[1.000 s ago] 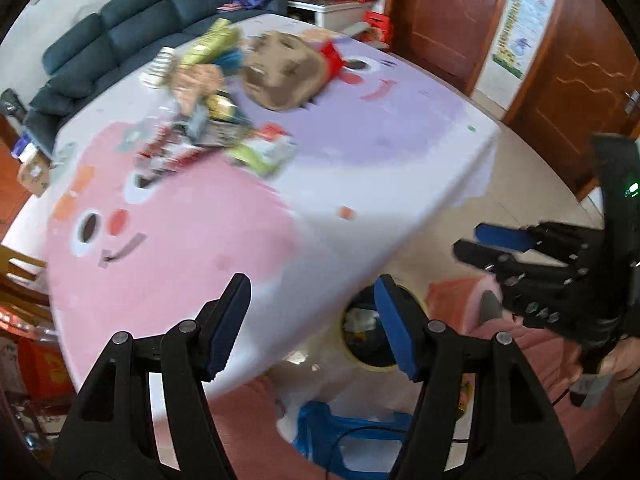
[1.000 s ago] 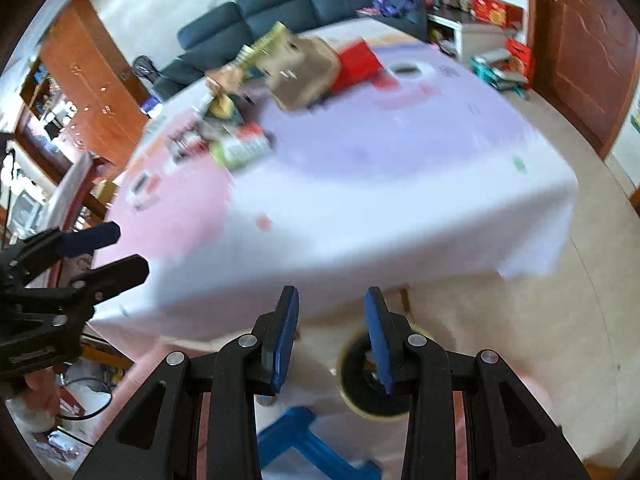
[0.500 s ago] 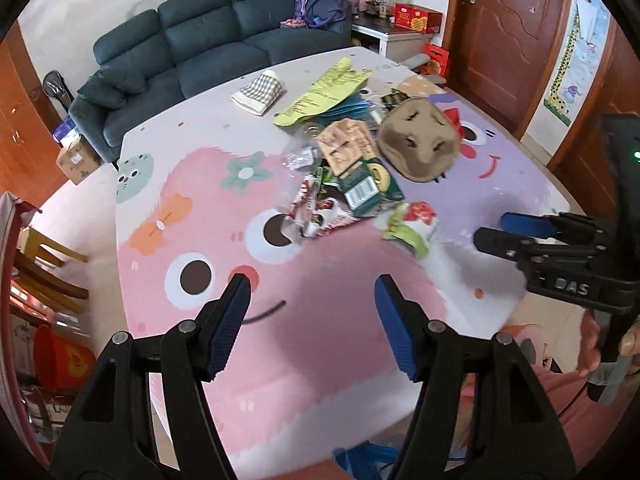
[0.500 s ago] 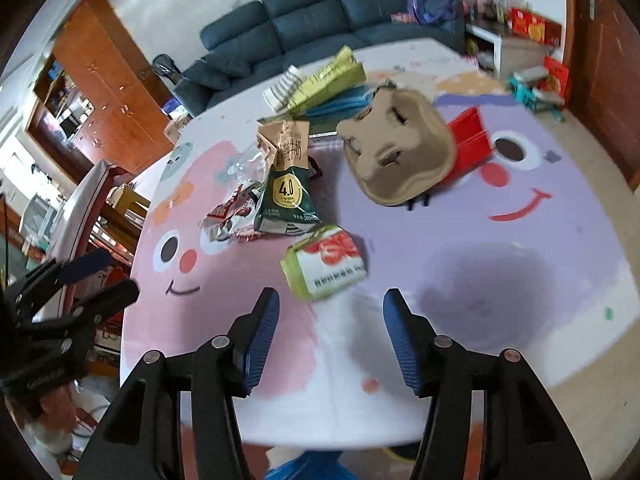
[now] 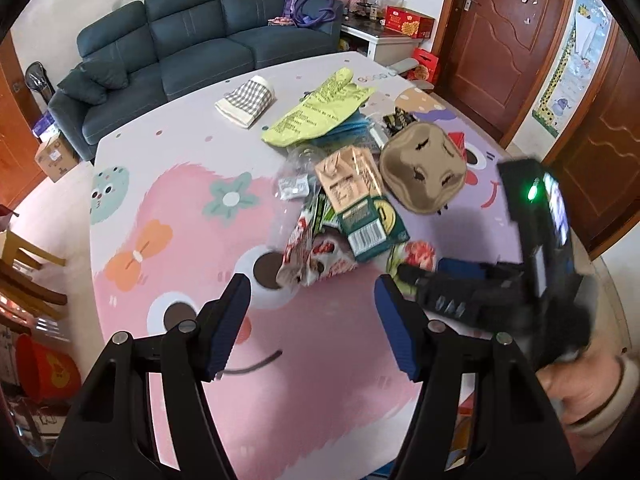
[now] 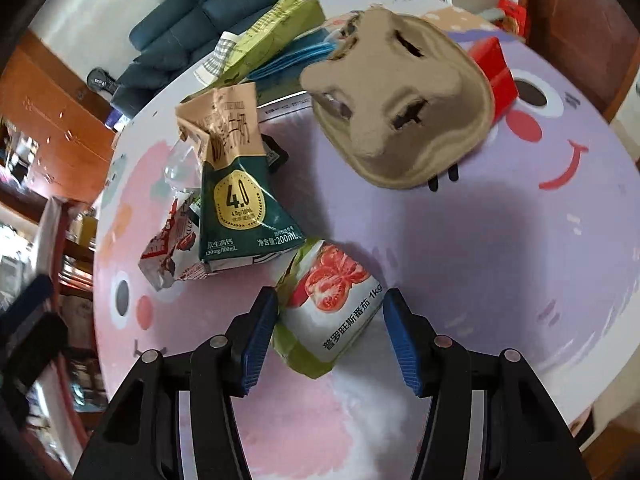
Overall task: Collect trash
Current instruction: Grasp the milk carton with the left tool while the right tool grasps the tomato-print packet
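Lying low in the centre of the right wrist view, the tomato packet (image 6: 334,312) is sitting on the table (image 6: 500,248) between the spread jaws of the right gripper (image 6: 329,336), apparently not yet pinched. It is looking light, crinkly and soft, likely to buckle, so gripping across its middle seems wisest. Just above left, the milk carton (image 6: 236,204) and snack wrapper (image 6: 170,248) are lying crumpled; the egg tray (image 6: 400,96) is sitting above. The left gripper (image 5: 312,312), jaws spread and empty, is hovering nearby. In the left view the right gripper is blurring and hiding most of the packet.
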